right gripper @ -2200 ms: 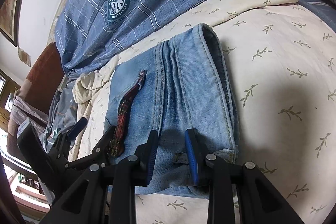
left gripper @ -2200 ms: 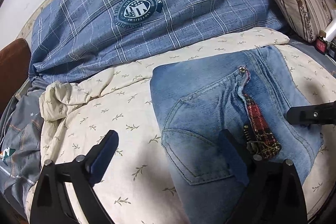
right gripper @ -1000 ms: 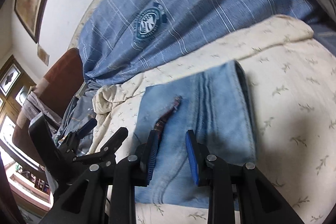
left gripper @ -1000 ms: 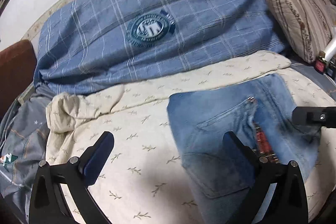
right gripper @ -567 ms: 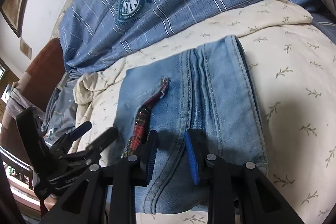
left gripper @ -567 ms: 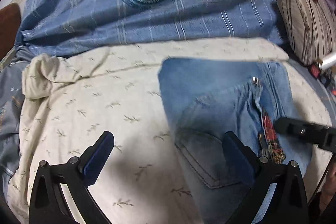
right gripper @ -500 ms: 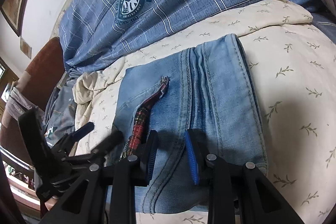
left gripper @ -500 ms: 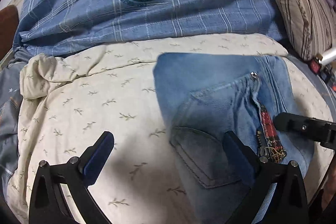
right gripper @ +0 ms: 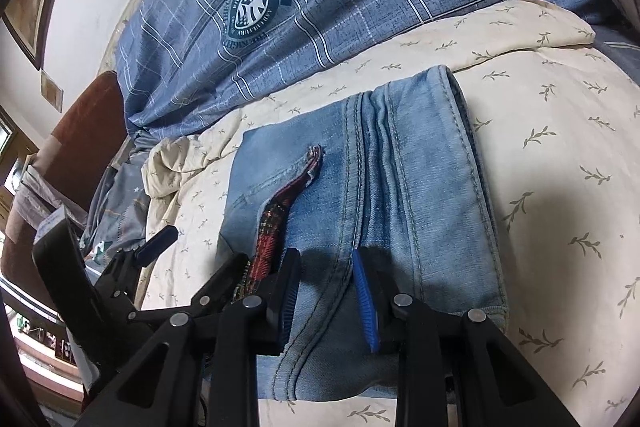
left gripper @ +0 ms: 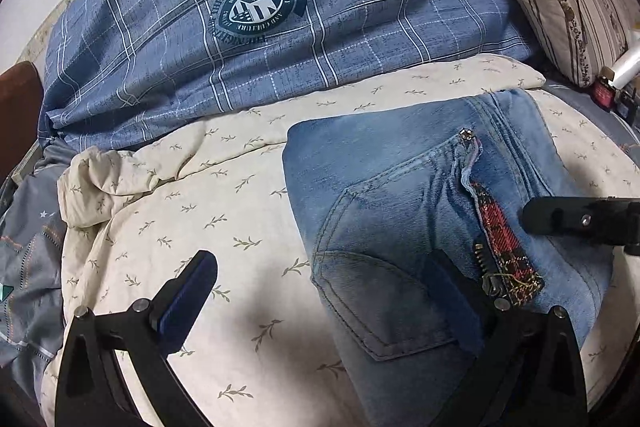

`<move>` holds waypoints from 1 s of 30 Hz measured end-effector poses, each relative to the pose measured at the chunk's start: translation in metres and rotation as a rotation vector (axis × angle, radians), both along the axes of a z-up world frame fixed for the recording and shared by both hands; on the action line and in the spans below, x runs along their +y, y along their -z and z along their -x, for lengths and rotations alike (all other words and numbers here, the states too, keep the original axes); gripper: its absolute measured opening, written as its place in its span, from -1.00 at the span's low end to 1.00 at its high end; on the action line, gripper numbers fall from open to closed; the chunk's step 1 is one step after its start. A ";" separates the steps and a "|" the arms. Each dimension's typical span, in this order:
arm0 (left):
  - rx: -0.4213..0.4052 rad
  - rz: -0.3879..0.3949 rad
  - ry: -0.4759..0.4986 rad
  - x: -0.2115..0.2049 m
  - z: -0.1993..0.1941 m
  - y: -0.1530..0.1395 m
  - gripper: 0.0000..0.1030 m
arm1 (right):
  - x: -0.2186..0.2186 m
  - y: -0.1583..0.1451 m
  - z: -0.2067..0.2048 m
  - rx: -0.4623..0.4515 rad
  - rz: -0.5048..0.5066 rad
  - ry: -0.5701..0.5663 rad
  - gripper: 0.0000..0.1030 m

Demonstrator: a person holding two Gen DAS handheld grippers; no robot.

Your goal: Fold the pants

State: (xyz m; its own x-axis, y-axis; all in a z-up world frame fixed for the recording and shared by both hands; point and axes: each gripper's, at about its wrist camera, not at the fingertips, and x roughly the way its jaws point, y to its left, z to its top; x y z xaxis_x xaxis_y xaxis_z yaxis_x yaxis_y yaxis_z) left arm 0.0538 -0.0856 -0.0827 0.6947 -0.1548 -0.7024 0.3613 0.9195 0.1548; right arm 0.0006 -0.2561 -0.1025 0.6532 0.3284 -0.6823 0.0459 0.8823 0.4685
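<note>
right gripper (right gripper: 326, 303) narrowly parted over the folded jeans (right gripper: 400, 187), apparently pinching nothing; left gripper (left gripper: 324, 295) spread wide, straddling their edge on the bed (left gripper: 200, 227).

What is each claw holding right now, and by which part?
Nothing. The left claw stands wide open over the jeans; the right claw, narrowly parted, straddles their seam without visibly pinching it.
</note>
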 end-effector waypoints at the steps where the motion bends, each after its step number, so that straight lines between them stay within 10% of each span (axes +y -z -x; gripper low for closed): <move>1: -0.001 0.001 0.001 0.000 0.000 0.000 1.00 | 0.000 -0.003 0.002 -0.015 0.000 0.002 -0.41; 30: 0.025 0.020 -0.008 -0.002 -0.004 0.000 1.00 | -0.018 0.004 0.004 0.025 0.022 0.048 -0.41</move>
